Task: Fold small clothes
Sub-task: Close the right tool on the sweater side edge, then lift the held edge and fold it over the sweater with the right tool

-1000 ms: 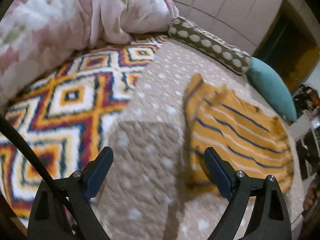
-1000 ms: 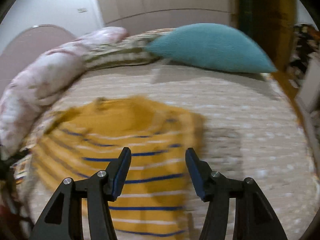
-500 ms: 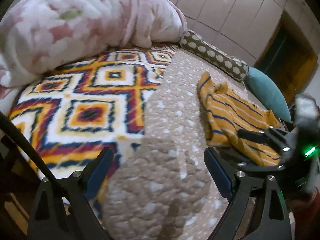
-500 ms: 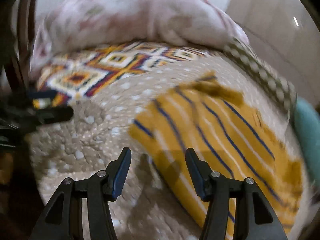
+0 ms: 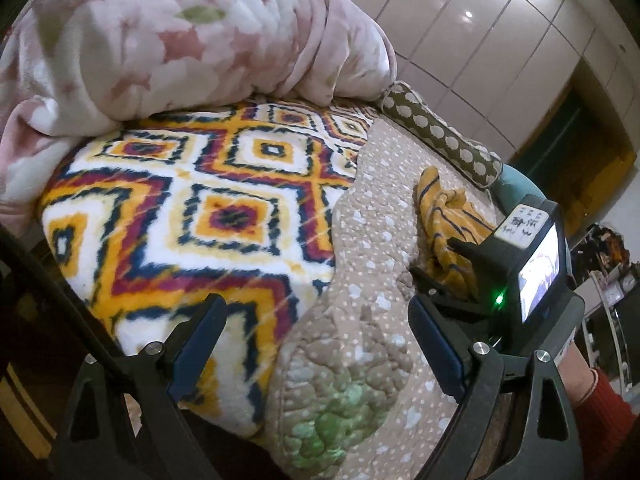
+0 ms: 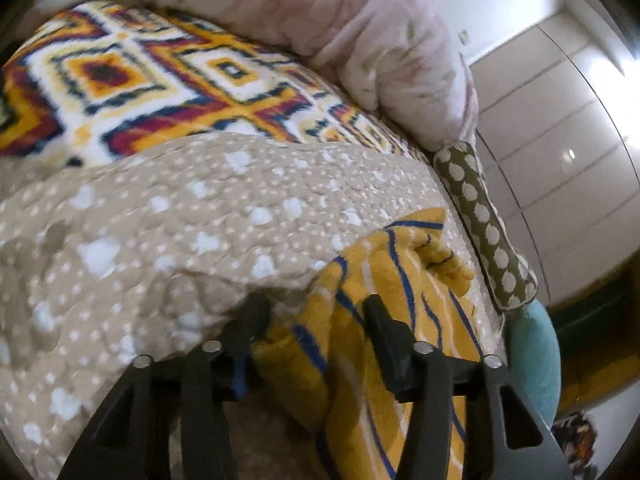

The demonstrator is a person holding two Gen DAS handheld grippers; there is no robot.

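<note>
The right claw (image 6: 316, 316) sits low in the right wrist view with its jaws apart, straddling a raised edge of the yellow striped shirt (image 6: 400, 280); cloth bunches between the fingers, but the jaws look spread rather than pinched, so I judge it not yet gripping. The shirt lies crumpled at lower right of that frame, on the beige dotted quilt (image 6: 180, 220) covering the bed. In the left wrist view the same shirt (image 5: 444, 216) shows at middle right, just beyond the right claw's camera body.

The left claw (image 5: 316, 344) hangs wide open and empty at the bottom of its frame, over the quilt's (image 5: 360, 240) edge, well apart from the shirt.

The shirt looks like soft, light knit: limp, prone to sag and wrinkle, not fragile or slippery. A hem or corner edge seems the best hold, one claw per corner, taking only the garment and not the quilt beneath.

Farther out lie a geometric-patterned blanket (image 5: 180, 208), a pink floral comforter (image 5: 160, 40) and a spotted olive bolster (image 5: 440, 140).
</note>
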